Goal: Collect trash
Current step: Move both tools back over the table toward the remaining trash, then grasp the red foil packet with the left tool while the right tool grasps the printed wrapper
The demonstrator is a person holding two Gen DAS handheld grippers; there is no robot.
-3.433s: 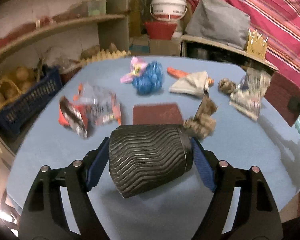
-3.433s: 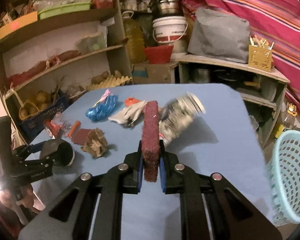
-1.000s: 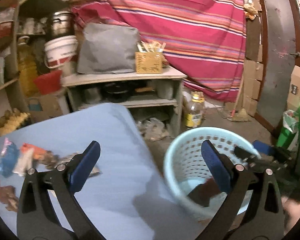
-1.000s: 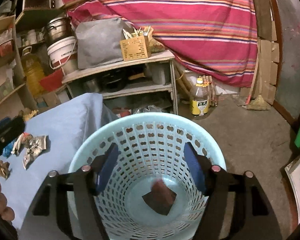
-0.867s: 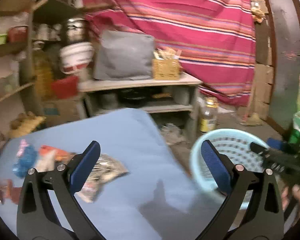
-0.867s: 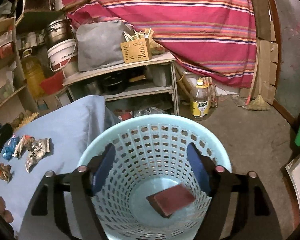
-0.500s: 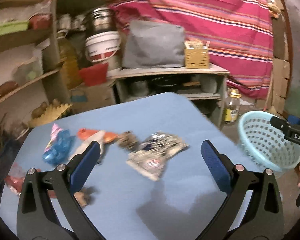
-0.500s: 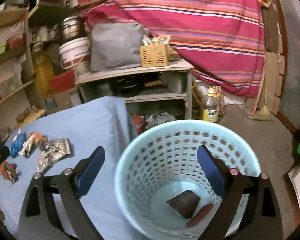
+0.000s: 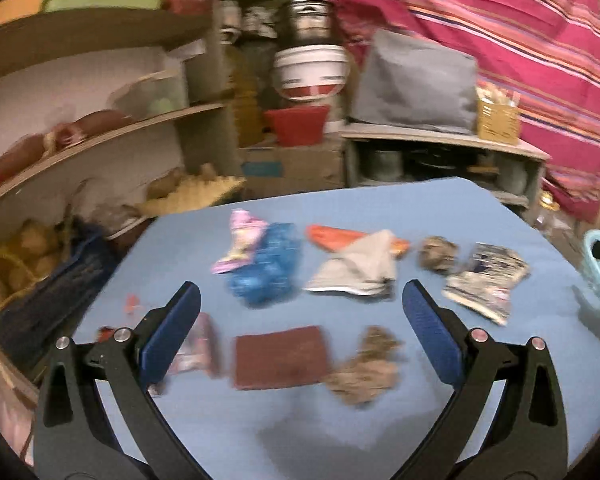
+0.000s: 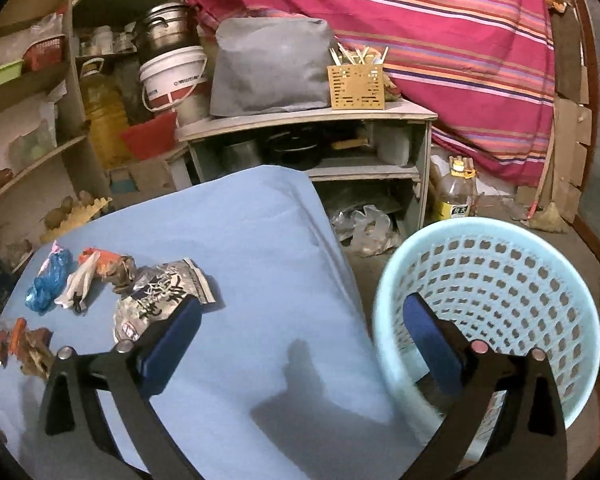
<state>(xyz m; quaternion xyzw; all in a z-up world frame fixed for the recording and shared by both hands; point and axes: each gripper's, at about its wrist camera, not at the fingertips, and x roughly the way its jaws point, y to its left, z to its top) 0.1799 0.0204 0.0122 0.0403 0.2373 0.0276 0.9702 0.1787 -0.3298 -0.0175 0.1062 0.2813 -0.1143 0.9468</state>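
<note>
The left gripper [image 9: 300,328] hangs empty, jaws wide apart, above the maroon pad [image 9: 281,356] (blurred). The right gripper [image 10: 300,340], equally spread, straddles the table [image 10: 260,240] edge and basket [image 10: 488,300].

Striped red cloth [image 10: 440,20] on the back wall, cluttered wooden shelves [image 9: 100,128], low grey cabinet [image 10: 308,148], dim warm light, bare floor [image 10: 512,212]

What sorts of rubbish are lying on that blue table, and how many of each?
Plastic bags and wrappers: 6, namely pink wrapper, blue bag, orange wrapper, white bag, silver packet, red packet
Brown crumpled wads: 2
Maroon pad: 1
Total: 9
</note>
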